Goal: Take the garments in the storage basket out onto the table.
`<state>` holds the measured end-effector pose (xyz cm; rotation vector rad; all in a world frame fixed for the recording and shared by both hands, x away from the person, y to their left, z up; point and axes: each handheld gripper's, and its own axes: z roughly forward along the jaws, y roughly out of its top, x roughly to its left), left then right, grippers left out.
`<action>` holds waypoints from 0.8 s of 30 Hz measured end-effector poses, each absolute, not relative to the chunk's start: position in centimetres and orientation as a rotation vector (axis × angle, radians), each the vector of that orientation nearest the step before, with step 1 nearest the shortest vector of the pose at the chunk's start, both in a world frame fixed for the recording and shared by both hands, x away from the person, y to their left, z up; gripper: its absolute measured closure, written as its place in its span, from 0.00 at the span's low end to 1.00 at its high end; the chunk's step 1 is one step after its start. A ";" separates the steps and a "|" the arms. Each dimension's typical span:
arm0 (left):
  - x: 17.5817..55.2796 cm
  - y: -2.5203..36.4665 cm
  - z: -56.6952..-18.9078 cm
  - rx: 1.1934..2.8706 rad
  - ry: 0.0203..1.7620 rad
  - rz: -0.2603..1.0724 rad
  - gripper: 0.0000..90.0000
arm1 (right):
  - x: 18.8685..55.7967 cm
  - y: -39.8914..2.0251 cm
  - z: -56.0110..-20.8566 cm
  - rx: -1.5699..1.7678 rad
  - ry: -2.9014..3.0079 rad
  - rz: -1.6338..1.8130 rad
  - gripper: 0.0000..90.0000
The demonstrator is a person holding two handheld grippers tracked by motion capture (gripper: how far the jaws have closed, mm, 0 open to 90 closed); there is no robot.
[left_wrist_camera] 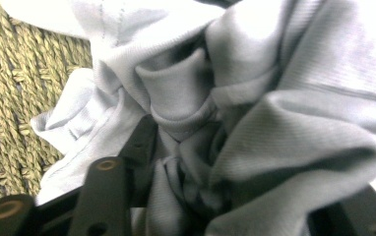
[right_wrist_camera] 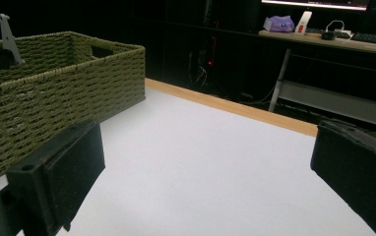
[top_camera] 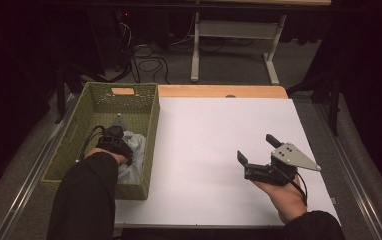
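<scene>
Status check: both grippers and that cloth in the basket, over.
Left gripper down in basket, shut on cloth. Right gripper open, empty, above white tabletop. Nothing between it and basket.

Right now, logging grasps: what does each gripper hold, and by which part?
Left gripper, inside the basket, pinches a bunched fold of the pale cloth. Right gripper holds nothing.

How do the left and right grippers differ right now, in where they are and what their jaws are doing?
The left gripper is down inside the green woven basket, while the right gripper hangs over the bare white table. The left gripper has bunched pale cloth between its jaws, whereas the right gripper's jaws stand wide apart with nothing between them. Both are black, two-jawed and hand-held.
</scene>
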<state>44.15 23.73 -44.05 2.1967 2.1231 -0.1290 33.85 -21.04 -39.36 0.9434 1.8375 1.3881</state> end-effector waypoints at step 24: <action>43.1 23.5 -39.5 2.283 1.998 -0.047 0.75 | 34.0 -21.0 -39.7 0.943 1.856 1.367 0.01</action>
